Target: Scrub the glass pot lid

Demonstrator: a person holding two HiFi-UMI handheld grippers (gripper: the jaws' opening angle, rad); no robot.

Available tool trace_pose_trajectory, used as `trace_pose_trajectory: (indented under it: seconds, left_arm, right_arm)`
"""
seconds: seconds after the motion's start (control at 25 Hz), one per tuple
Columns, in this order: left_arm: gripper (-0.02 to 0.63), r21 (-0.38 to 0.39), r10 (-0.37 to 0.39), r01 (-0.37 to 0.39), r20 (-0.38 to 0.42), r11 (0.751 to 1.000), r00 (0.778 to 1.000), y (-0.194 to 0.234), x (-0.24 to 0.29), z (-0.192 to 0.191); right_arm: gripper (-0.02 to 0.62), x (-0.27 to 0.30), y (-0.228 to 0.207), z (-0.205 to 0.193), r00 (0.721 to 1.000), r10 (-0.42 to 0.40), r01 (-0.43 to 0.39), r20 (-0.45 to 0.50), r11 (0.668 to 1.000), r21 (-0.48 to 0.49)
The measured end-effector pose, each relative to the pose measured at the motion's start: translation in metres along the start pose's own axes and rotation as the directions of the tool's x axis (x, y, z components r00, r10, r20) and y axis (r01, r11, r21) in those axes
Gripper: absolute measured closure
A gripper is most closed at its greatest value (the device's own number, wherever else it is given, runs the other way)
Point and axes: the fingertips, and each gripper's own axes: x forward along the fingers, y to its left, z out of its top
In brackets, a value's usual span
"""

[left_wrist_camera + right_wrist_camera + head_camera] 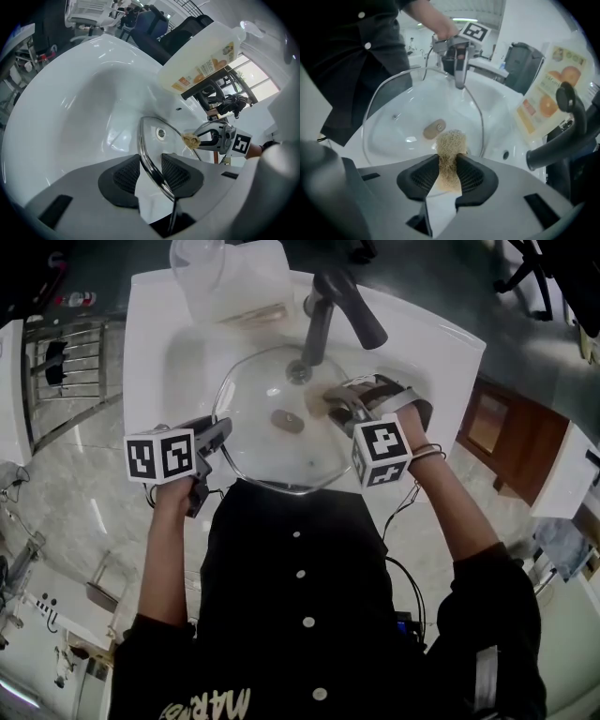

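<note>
While the lid (267, 451) hangs over the sink (150, 343), the left tongs (219, 431) are clenched on its metal rim at the person's left. In the left gripper view the rim runs straight between the two black pads of those tongs (151, 171), and the glass (157, 123) rises away from them toward the far side of the basin (70, 108). The knob (287, 420), a brownish oval, sits near the middle of the lid and faces up toward the head camera.

Opposite, the right tongs (339, 405) are grasping a beige fibrous scrubber (451, 145). Its lower part is squeezed between the pads of the right tongs (449, 171), and its bushy end sticks out past them. That end lies on the lid (398, 119) close to its right rim, just beside the knob (434, 129); whether it presses hard I cannot tell. From the left gripper view the scrubber (190, 139) shows as a small tuft at the lid's far edge.

Behind the lid a dark faucet (330, 307) arches over the basin, its spout above the lid's back edge. A pale bottle (234, 282) with an orange-printed label stands on the back ledge of the sink, left of the faucet. The person, in a black buttoned shirt (300, 615), stands right against the sink's front edge.
</note>
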Motion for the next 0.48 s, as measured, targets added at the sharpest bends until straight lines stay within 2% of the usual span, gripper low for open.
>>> trace_pose_trajectory:
  seconds: [0.08, 0.2, 0.32, 0.48]
  left_arm:
    - [0.443, -0.005, -0.001, 0.001, 0.007, 1.000, 1.000, 0.000, 0.000, 0.000]
    - [0.443, -0.010, -0.006, 0.006, 0.015, 1.000, 1.000, -0.001, 0.001, 0.000]
    - [0.443, -0.021, -0.019, 0.019, 0.022, 1.000, 1.000, -0.002, 0.000, 0.000]
    - [0.446, -0.037, -0.036, 0.038, 0.037, 0.999, 0.999, -0.002, -0.003, 0.002]
  right_arm:
    - [0.466, 0.007, -0.019, 0.022, 0.995, -0.083, 0.084, 0.050, 0.996, -0.021]
    - [0.466, 0.024, -0.037, 0.061, 0.985, -0.148, 0.159, 0.093, 0.978, -0.132]
    - [0.466, 0.044, -0.042, 0.097, 0.980, -0.144, 0.169, 0.136, 0.966, -0.196]
    - [0.466, 0.063, -0.051, 0.121, 0.977, -0.129, 0.163, 0.168, 0.965, -0.207]
